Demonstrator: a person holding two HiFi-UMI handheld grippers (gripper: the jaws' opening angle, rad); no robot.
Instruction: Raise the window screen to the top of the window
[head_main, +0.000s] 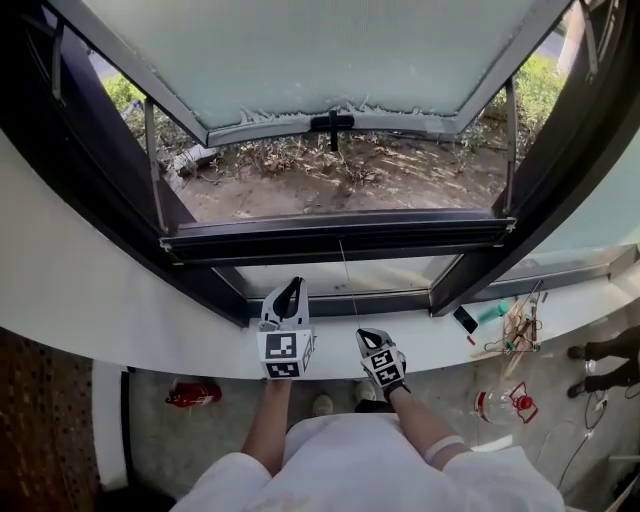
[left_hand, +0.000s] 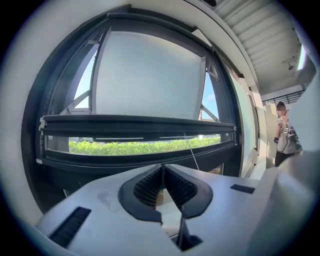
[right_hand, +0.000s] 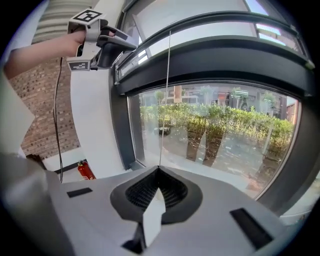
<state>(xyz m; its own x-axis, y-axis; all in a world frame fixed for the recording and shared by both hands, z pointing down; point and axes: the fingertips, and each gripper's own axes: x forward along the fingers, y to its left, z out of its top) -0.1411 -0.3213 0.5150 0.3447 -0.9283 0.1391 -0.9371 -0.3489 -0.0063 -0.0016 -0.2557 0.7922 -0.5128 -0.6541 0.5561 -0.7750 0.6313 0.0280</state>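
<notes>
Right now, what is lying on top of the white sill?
On the sill, right side: a flat black item, a teal object, loose sticks. The left gripper and right gripper hide patches.

Black window frame, red fire extinguisher

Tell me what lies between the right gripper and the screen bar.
A thin cord. In the right gripper view it runs from the screen bar straight down into the shut jaws of the right gripper. The head view shows it faintly.
</notes>
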